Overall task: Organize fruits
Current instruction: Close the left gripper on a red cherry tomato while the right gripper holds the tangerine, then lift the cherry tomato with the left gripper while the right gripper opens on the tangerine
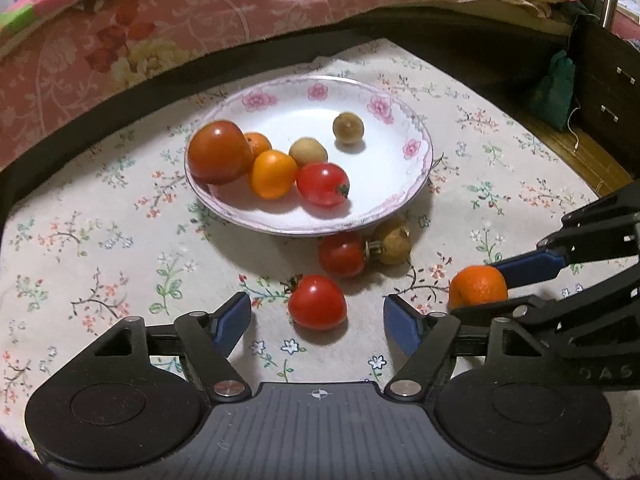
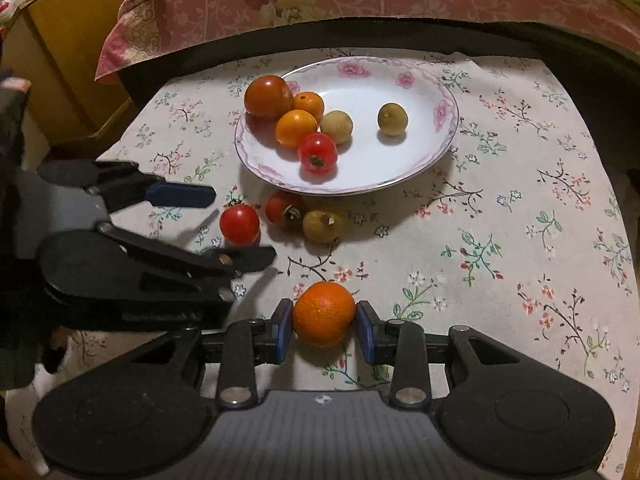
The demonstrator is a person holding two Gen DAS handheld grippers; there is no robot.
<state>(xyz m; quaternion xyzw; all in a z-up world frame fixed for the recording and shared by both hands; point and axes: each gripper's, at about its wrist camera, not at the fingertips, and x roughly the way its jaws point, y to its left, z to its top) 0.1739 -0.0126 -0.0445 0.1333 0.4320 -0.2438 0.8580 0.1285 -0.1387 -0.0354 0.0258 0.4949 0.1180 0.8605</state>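
The right gripper [image 2: 324, 316] pinches a small orange [image 2: 324, 314] between its blue pads [image 2: 285, 330]; the right wrist view shows both pads flat against the fruit's sides. The left wrist view shows the same orange [image 1: 478, 286] only partly, at 4 o'clock from the plate, with the lower finger covering its underside.

The left gripper [image 1: 318, 322] stands spread, nothing pressed between its fingers. A cherry tomato [image 1: 317, 301] lies on the floral tablecloth [image 1: 100, 248] just ahead of the gap. The right wrist view shows this gripper from the side at 9 o'clock, with the tomato [image 2: 239, 224] between its two fingers and apart from both.

The flower-rimmed plate [image 1: 412, 148] holds a large tomato [image 1: 219, 151] on its rim at 9 o'clock, two small oranges [image 1: 273, 174], a cherry tomato [image 1: 322, 184] and two brown longans [image 1: 348, 128].

At 6 o'clock of the plate, a second loose cherry tomato [image 1: 341, 253] touches a longan [image 1: 394, 245] on the cloth. The left wrist view suggests a further longan behind it; the right wrist view shows only one [image 2: 323, 226] clearly.

A yellow cabinet [image 2: 72, 48] shows in the right wrist view only; a dark drawer unit [image 1: 608, 92] and a green bag [image 1: 554, 88] in the left wrist view only.
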